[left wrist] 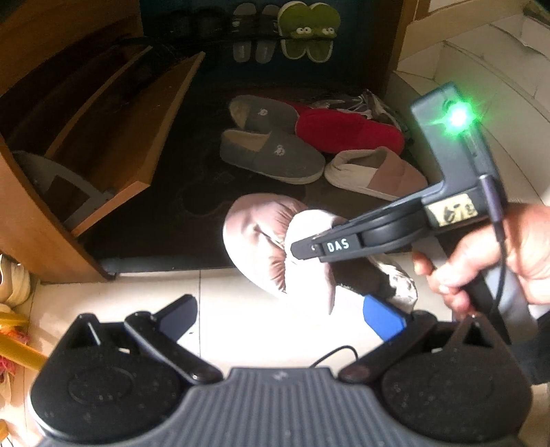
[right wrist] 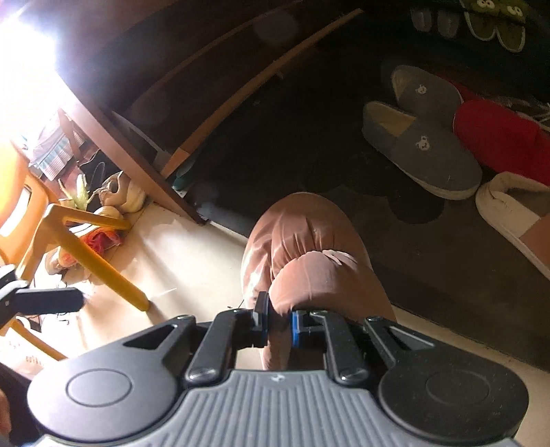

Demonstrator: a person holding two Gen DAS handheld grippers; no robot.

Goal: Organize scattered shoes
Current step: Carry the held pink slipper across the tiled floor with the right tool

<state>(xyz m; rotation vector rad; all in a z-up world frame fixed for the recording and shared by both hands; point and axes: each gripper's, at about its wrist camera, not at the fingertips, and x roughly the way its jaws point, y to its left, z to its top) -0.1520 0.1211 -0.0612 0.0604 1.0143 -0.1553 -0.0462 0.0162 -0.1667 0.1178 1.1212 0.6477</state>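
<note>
A pink padded slipper [left wrist: 254, 240] [right wrist: 302, 240] hangs toe-forward over the near edge of the dark mat [left wrist: 165, 213]. My right gripper [right wrist: 279, 323] is shut on a fold of its pink fabric near the heel; in the left wrist view the right gripper [left wrist: 302, 249] reaches in from the right, held by a hand. My left gripper [left wrist: 282, 314] stands open below the slipper with nothing between its fingers; its blue-padded finger [left wrist: 381, 319] is close to the heel. The matching pink slipper [left wrist: 378, 172] [right wrist: 515, 213] lies on the mat.
Two grey slippers [left wrist: 271, 154] [right wrist: 422, 151] and a red slipper [left wrist: 347, 132] lie on the mat. Green frog slippers [left wrist: 309, 24] and grey sandals [left wrist: 251, 20] sit on a rack behind. A wooden shoe cabinet [left wrist: 103, 120] stands left, a yellow stool [right wrist: 86, 247] on the tiles.
</note>
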